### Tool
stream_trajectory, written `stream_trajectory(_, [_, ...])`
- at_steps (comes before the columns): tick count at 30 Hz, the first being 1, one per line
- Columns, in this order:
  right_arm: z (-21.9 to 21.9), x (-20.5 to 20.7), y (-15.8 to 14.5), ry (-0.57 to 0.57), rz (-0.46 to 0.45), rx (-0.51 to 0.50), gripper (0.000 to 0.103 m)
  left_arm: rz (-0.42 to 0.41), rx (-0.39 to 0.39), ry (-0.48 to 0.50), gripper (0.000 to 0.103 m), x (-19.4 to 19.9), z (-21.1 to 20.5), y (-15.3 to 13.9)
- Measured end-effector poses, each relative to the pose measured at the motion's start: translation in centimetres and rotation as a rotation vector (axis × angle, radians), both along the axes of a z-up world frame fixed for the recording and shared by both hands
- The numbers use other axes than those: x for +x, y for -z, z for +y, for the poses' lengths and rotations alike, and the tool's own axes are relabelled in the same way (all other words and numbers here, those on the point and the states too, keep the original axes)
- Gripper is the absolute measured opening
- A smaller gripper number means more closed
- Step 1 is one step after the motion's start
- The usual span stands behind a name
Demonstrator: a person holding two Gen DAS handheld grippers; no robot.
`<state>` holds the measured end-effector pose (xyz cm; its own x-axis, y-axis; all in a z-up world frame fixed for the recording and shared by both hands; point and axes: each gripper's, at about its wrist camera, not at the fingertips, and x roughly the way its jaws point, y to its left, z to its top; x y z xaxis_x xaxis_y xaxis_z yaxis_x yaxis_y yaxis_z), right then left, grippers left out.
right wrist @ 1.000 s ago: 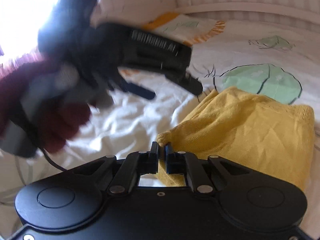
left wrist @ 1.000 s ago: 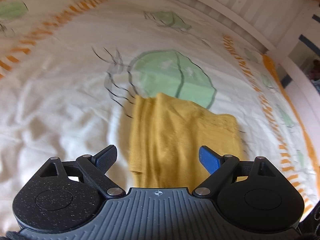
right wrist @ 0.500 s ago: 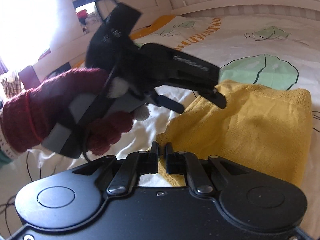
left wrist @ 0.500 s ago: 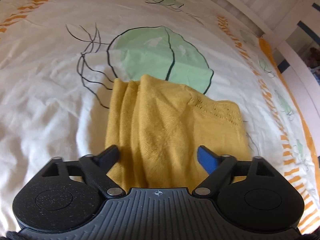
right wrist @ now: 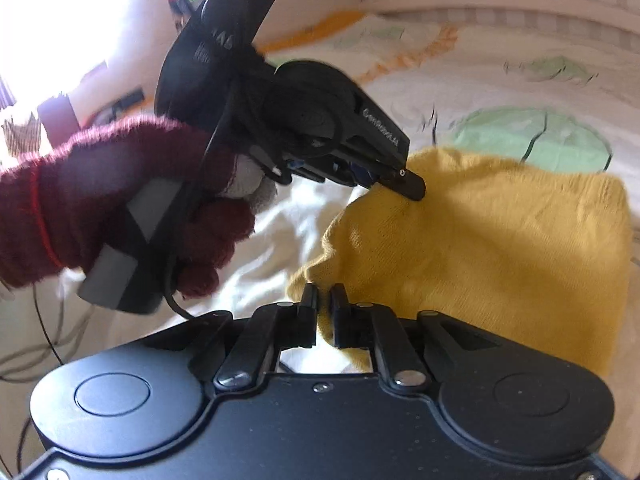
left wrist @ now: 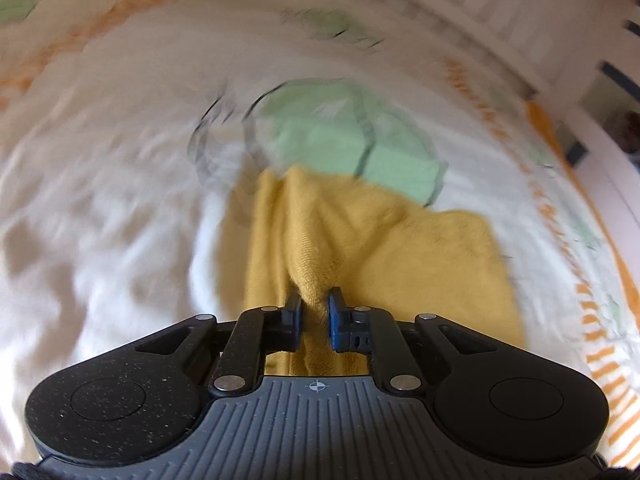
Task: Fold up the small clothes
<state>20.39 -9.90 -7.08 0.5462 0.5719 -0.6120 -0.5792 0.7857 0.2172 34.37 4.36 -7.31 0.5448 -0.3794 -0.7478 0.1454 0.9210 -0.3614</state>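
Observation:
A small mustard-yellow knitted garment point(left wrist: 380, 240) lies partly folded on the bed. My left gripper point(left wrist: 315, 308) is closing its jaws, and a bunched ridge of the cloth is pinched between its pads. In the right wrist view a hand in a dark red glove point(right wrist: 120, 200) holds the left gripper point(right wrist: 384, 184), whose tips sit on the garment's point(right wrist: 500, 240) upper left edge. My right gripper point(right wrist: 323, 300) grips the near corner of the garment. Its jaws are easing open a little, with cloth still between them.
The bed has a white sheet point(left wrist: 100, 220) printed with green shapes point(left wrist: 352, 136) and orange dashes. A white slatted rail point(left wrist: 500, 12) runs along the far side. A thin black cable point(right wrist: 40, 320) trails at the left, under bright window light.
The left gripper came down onto the garment. Its jaws went from wide open to closed on a fold of cloth. The right gripper stayed put with the corner in its grip.

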Motion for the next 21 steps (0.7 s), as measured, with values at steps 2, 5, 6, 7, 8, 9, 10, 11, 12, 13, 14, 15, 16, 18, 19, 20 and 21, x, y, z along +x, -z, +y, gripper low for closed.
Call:
stream_trajectory(2, [0.4, -0.2, 0.6, -0.023, 0.014, -0.045, 0.022, 0.028, -0.045, -0.028, 0.017, 0.2, 0.7, 0.5])
stream_trajectory(5, [-0.2, -0.7, 0.3, -0.027, 0.010, -0.036, 0.029, 0.037, -0.050, -0.024, 0.025, 0.4, 1.0, 0.1])
stream_trajectory(6, [-0.6, -0.6, 0.0, -0.020, 0.012, -0.020, 0.041, 0.034, -0.029, -0.034, 0.034, 0.3, 1.0, -0.1])
stream_trajectory(7, [-1.1, -0.6, -0.2, -0.007, 0.011, -0.006, 0.052, 0.031, -0.012, -0.040, 0.038, 0.3, 1.1, -0.2])
stream_trajectory(8, [-1.6, -0.5, -0.5, 0.006, 0.010, 0.007, 0.055, 0.029, -0.010, -0.041, 0.040, 0.2, 1.2, -0.2])
stream_trajectory(9, [-2.3, -0.4, -0.9, 0.023, 0.008, 0.023, 0.057, 0.032, -0.011, -0.041, 0.044, 0.3, 1.3, -0.2])
stream_trajectory(10, [-3.0, -0.2, -1.3, 0.043, 0.005, 0.038, 0.058, 0.035, -0.011, -0.042, 0.046, 0.3, 1.5, -0.3])
stream_trajectory(11, [-3.7, 0.0, -1.6, 0.066, 0.004, 0.055, 0.060, 0.035, -0.012, -0.044, 0.047, 0.3, 1.7, -0.4])
stream_trajectory(12, [-4.5, 0.3, -1.9, 0.093, 0.004, 0.074, 0.068, 0.034, -0.011, -0.046, 0.050, 0.3, 1.9, -0.4])
stream_trajectory(13, [-5.3, 0.3, -2.2, 0.123, 0.005, 0.095, 0.078, 0.031, -0.012, -0.049, 0.053, 0.2, 2.0, -0.5])
stream_trajectory(14, [-6.2, 0.6, -2.4, 0.156, 0.008, 0.117, 0.080, 0.027, -0.012, -0.050, 0.055, 0.1, 2.2, -0.6])
stream_trajectory(15, [-7.3, 0.9, -2.6, 0.194, 0.012, 0.144, 0.079, 0.023, -0.012, -0.045, 0.059, -0.2, 2.3, -0.8])
stream_trajectory(16, [-8.4, 1.2, -2.7, 0.234, 0.018, 0.173, 0.079, 0.021, -0.012, -0.037, 0.062, -0.4, 2.4, -0.8])
stream_trajectory(18, [-10.6, 1.8, -2.7, 0.315, 0.040, 0.237, 0.081, 0.025, -0.022, -0.018, 0.064, -1.0, 2.7, -0.8])
stream_trajectory(19, [-11.7, 2.2, -2.6, 0.349, 0.054, 0.269, 0.082, 0.036, -0.037, -0.005, 0.064, -1.3, 2.8, -0.7])
stream_trajectory(20, [-12.8, 2.6, -2.3, 0.383, 0.073, 0.306, 0.082, 0.054, -0.060, 0.011, 0.064, -1.7, 2.9, -0.5])
stream_trajectory(21, [-13.7, 3.1, -1.9, 0.410, 0.091, 0.334, 0.083, 0.072, -0.081, 0.024, 0.065, -1.9, 2.9, -0.3])
